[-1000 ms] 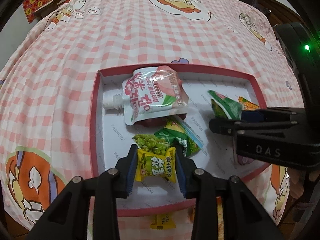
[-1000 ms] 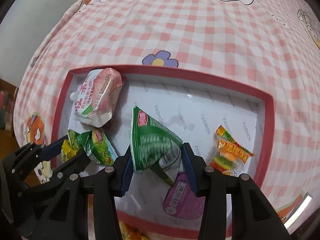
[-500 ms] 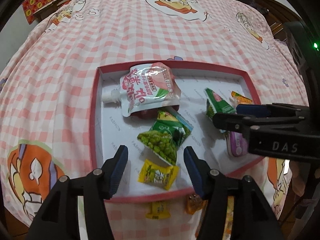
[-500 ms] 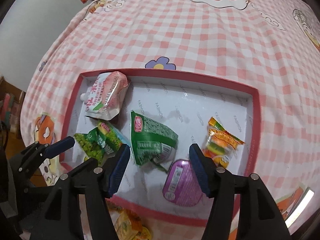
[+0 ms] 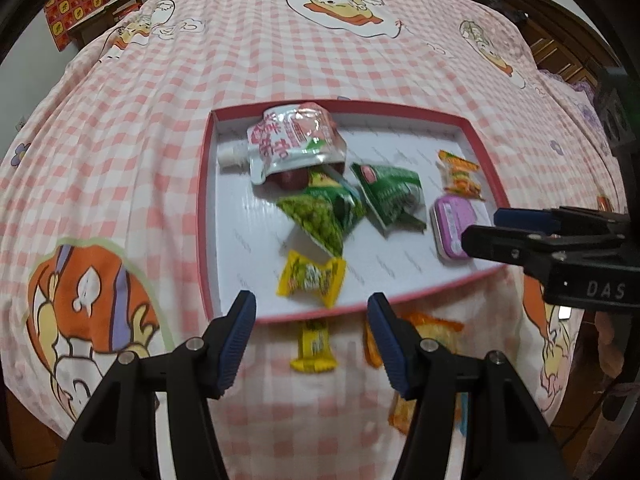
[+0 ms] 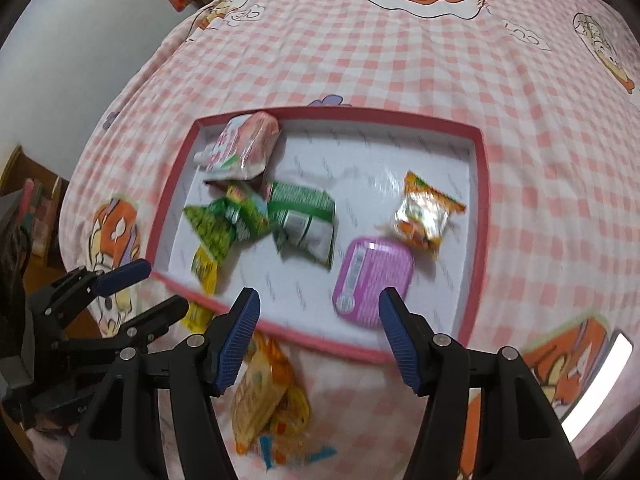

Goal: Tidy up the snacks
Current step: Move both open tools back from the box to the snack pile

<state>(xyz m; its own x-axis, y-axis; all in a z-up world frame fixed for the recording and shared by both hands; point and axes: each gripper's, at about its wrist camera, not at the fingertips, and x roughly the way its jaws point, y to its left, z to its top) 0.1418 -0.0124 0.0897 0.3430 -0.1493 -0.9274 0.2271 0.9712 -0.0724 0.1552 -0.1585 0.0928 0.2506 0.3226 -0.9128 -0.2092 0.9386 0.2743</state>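
A red-rimmed white tray (image 5: 204,208) (image 6: 482,208) lies on the pink checked cloth. It holds a pink drink pouch (image 5: 294,140) (image 6: 244,146), a green pea packet (image 5: 324,216) (image 6: 224,220), a green bag (image 5: 392,194) (image 6: 304,220), a yellow candy (image 5: 312,278) (image 6: 204,270), a purple tin (image 5: 452,228) (image 6: 374,276) and an orange packet (image 5: 460,174) (image 6: 428,216). My left gripper (image 5: 312,342) hangs open and empty just before the tray's near rim. My right gripper (image 6: 320,338) is open and empty too, near the tin.
Loose snacks lie on the cloth in front of the tray: a yellow candy (image 5: 314,346) and orange packets (image 5: 420,332) (image 6: 264,392). The right gripper shows at the right of the left wrist view (image 5: 560,240). Furniture stands beyond the table's edges.
Both grippers let go of their snacks, the yellow candy and the green bag, which now lie in the tray. Both have pulled back toward the tray's near rim.
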